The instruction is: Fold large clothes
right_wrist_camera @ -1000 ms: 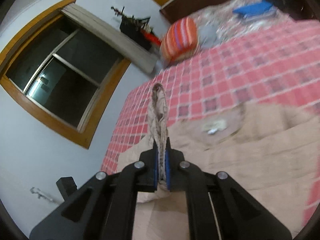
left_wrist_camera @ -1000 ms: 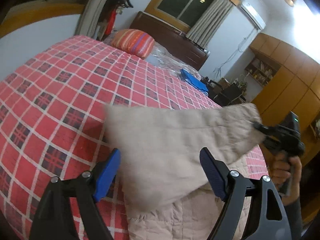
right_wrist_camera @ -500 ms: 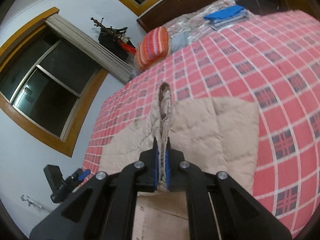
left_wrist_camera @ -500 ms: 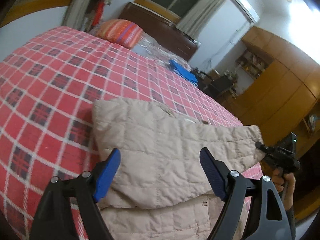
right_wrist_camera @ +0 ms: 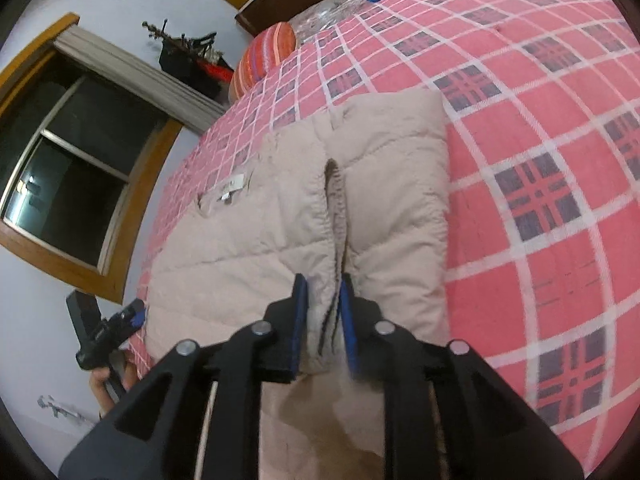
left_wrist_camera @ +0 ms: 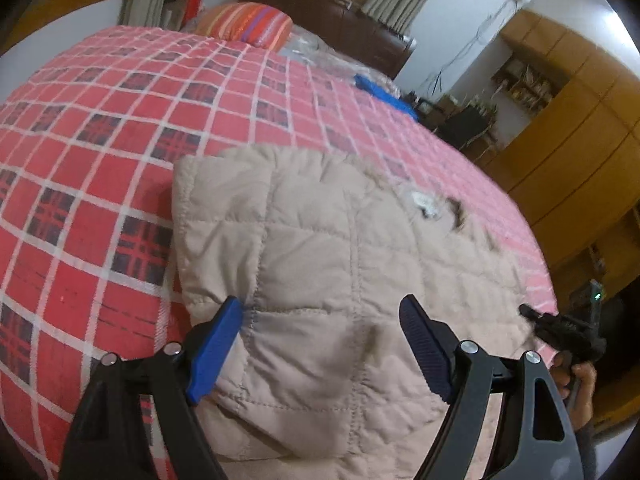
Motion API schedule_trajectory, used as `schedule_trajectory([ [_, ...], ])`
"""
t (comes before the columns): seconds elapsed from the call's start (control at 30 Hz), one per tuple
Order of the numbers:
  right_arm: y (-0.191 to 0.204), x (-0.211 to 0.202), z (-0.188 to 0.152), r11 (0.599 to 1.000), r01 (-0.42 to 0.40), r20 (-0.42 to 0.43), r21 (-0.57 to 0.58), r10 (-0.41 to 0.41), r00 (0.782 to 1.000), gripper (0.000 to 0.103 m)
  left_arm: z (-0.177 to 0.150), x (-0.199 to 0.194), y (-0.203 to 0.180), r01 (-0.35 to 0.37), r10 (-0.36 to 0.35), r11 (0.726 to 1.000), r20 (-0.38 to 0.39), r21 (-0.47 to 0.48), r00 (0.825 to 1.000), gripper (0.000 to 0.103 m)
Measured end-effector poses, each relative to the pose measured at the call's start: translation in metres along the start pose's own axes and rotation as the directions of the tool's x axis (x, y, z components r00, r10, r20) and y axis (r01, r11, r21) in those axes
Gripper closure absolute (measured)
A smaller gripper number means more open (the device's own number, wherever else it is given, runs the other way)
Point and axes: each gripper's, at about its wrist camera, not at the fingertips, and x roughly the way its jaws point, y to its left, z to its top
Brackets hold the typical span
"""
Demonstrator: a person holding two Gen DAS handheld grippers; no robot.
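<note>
Partly cut off at the lower frame edge: near end of beige quilted jacket [left_wrist_camera: 320, 240], spread flat on red checked bed [left_wrist_camera: 120, 120]. Hard to read: small white label [right_wrist_camera: 232, 190] at the collar, blurred in both views. Barely legible too: blue folded item [left_wrist_camera: 380, 90] at the far side of the bed, beyond striped pillow [left_wrist_camera: 248, 24]. Left hand-held gripper [left_wrist_camera: 320, 308] spread wide, hovering over the folded-over panel, clasping nothing, blue pads on either side of the quilting. Right hand-held gripper [right_wrist_camera: 323, 284] only narrowly parted, folded jacket edge [right_wrist_camera: 334, 200] running up between the pads, right pad blurred; cannot tell whether pinched or merely lying between them. Of the person, only fingers around each handle visible.
</note>
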Motion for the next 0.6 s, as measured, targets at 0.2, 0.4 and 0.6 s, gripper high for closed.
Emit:
schedule_trajectory([
  [0.2, 0.026, -0.031, 0.026, 0.986, -0.158, 0.085, -0.043, 0.162, 0.983, 0.081, 0.029, -0.023, -0.015, 0.113, -0.114, 0.993, 0.073, 0.02, 0.991, 0.021],
  [0.4, 0.013, 0.031, 0.026, 0.989, -0.143, -0.039, 0.035, 0.144, 0.989, 0.081, 0.034, 0.025, 0.0, 0.044, -0.045, 0.999, -0.035, -0.03, 0.998, 0.021],
  [0.6, 0.005, 0.035, 0.017, 0.99, -0.137, -0.071, 0.023, 0.138, 0.988, 0.082, 0.023, 0.018, -0.006, 0.051, -0.05, 0.999, -0.056, 0.018, 0.997, 0.021],
])
